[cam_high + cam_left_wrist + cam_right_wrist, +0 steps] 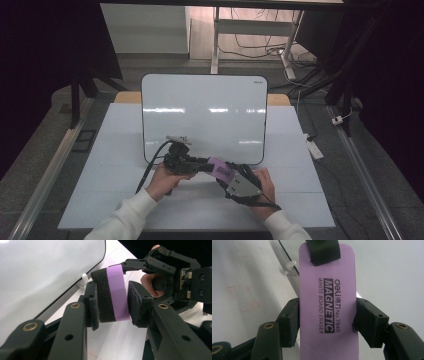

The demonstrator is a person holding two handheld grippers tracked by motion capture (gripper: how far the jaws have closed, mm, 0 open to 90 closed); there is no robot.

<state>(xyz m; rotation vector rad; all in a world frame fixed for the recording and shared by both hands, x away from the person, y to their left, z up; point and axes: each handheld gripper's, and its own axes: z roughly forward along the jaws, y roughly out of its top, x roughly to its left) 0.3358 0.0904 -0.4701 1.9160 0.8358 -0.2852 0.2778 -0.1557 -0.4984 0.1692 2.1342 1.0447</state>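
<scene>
Dim room, white table [125,150], upright whiteboard [200,110]; both tools clamped on the purple eraser [220,168]

room dim, dark at edges; glare streaks on whiteboard [202,117]; gripper views bright, near jaws soft.

A: Place type? Lab or test room, I'd say.
B: Agreed. White table [300,150] under a fixed overhead camera, dark curtains at both sides, loose cables [260,47] across the floor, a power strip [315,148], metal floor rails [367,175].
</scene>
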